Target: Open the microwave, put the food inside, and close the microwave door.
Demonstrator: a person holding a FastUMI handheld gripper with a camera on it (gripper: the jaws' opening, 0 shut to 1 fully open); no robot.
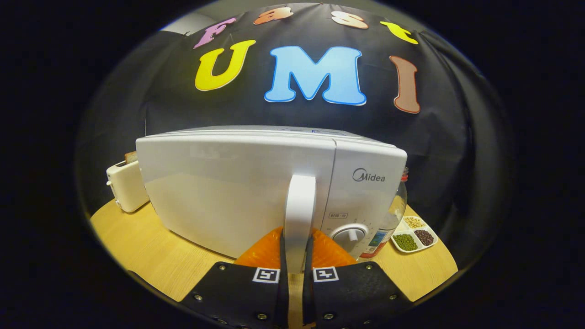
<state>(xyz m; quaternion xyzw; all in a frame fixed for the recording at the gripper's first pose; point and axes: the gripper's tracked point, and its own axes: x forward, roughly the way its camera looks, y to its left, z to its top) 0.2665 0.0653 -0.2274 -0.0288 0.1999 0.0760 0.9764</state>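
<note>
The gripper point(296, 256) is closed on the microwave's point(237, 192) vertical door handle point(300, 214), both fingers pinching its lower end. The door looks shut. The rigid handle should hold well; the light-looking oven might slide on the worktop point(151, 256) when pulled.

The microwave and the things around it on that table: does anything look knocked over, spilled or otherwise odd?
Nothing stands out. The microwave sits square on the table with its door shut, and the gripper is closed on the door handle. The toaster, the jar and the divided dish of beans stand upright, nothing spilled.
</note>
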